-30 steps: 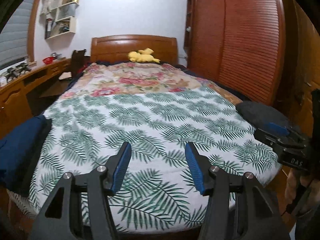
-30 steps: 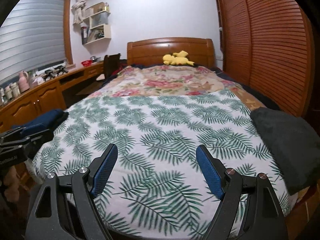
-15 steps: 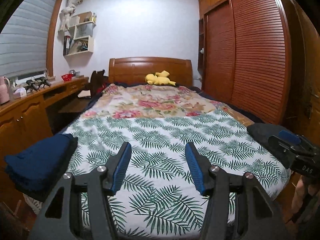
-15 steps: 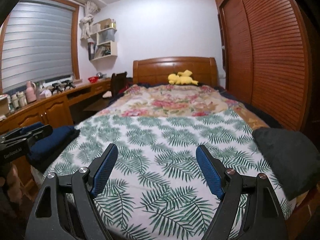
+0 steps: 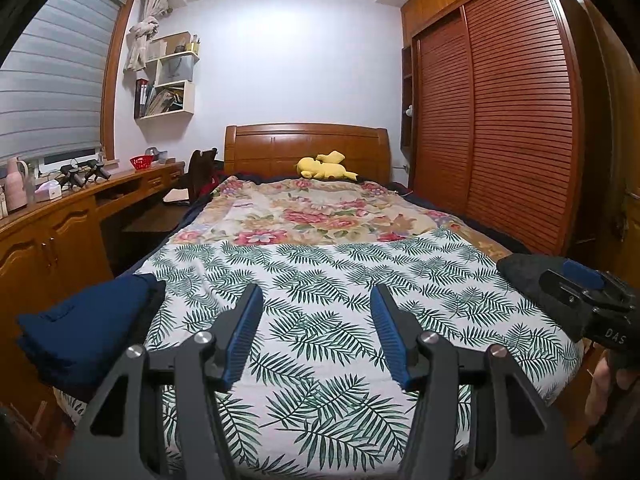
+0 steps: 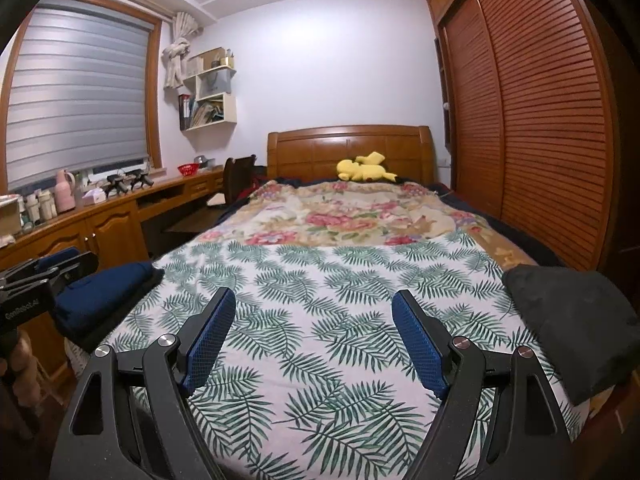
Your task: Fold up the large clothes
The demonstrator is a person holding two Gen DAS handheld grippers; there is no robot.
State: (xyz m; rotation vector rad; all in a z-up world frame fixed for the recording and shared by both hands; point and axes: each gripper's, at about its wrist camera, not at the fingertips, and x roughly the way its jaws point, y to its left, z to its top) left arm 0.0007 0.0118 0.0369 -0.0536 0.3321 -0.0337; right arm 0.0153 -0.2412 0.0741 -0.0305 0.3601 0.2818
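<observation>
We hold both tools level at the foot of the bed, aimed toward the headboard (image 5: pixel 306 146). Our left gripper (image 5: pixel 316 334) hangs above the palm-leaf sheet (image 5: pixel 320 280), blue pads spread wide, nothing between them. Our right gripper (image 6: pixel 314 344) matches it: fingers parted, empty, clear of the fabric. In the left wrist view we catch the right tool at the far right edge, with a bit of our hand (image 5: pixel 604 384) under it. Now the count: two folded garments. One navy folded garment (image 5: pixel 86 332) sits at the left edge of the bed, one dark grey folded garment (image 6: pixel 572 320) at the right edge, well apart. One floral quilt (image 6: pixel 352 216) beyond, and one yellow plush toy (image 6: pixel 364 168) by the headboard.
</observation>
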